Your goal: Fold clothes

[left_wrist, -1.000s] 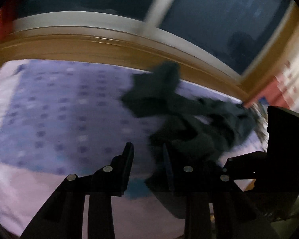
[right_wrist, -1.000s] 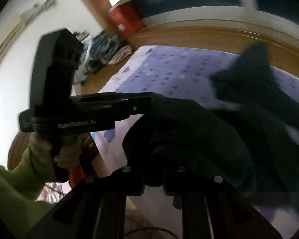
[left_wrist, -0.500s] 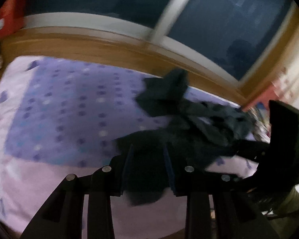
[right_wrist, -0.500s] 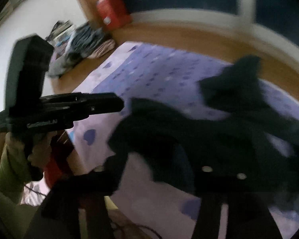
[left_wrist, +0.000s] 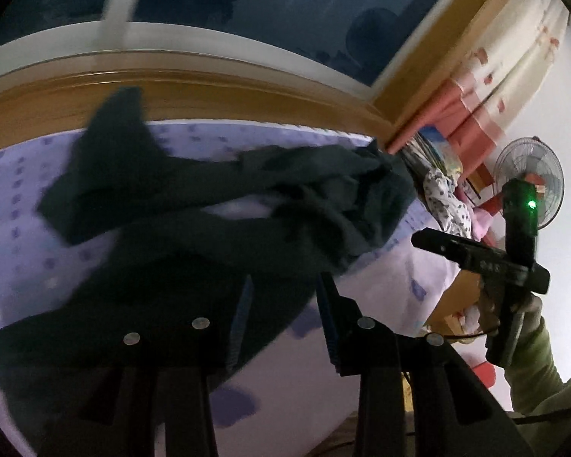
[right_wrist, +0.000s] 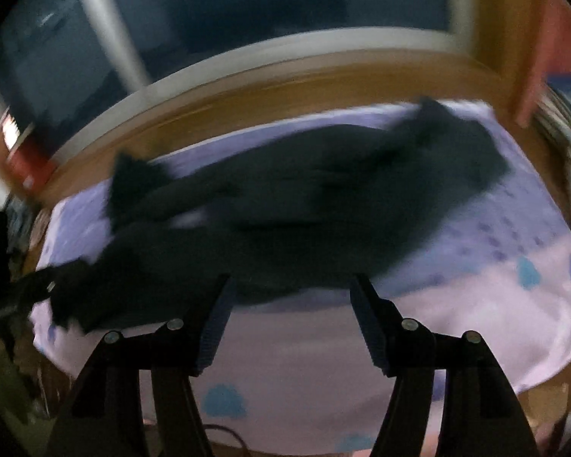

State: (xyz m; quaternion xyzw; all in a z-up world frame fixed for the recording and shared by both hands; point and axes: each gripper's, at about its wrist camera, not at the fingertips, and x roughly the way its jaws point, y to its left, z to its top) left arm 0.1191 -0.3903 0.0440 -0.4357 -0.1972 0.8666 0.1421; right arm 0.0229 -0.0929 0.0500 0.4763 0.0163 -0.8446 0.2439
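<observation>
Bed w/ lilac dotted sheet [left_wrist: 194, 141] fills most of both views; wooden sill [left_wrist: 217, 87] and dark window [left_wrist: 285, 7] run behind it, pink/cream curtain [left_wrist: 487, 87] at the far right corner, a fan [left_wrist: 529, 179] by the wall, patterned laundry pile [left_wrist: 445, 198] at the sheet's right edge. Dark garment [left_wrist: 217, 213] lies crumpled across the sheet, long axis roughly left-right, one pointed end up toward the sill at left, bunched mass at right; its near flap drapes over the left gripper [left_wrist: 281, 316] fingers, which are apart w/ cloth lying between them, not pinched. Right gripper [right_wrist: 289, 320] hangs just short of the garment [right_wrist: 304, 205]'s near edge, fingers wide apart, nothing between; right view is blurred. In the left view the right gripper [left_wrist: 422, 240] shows beside the bed's right edge, clear of the cloth.
</observation>
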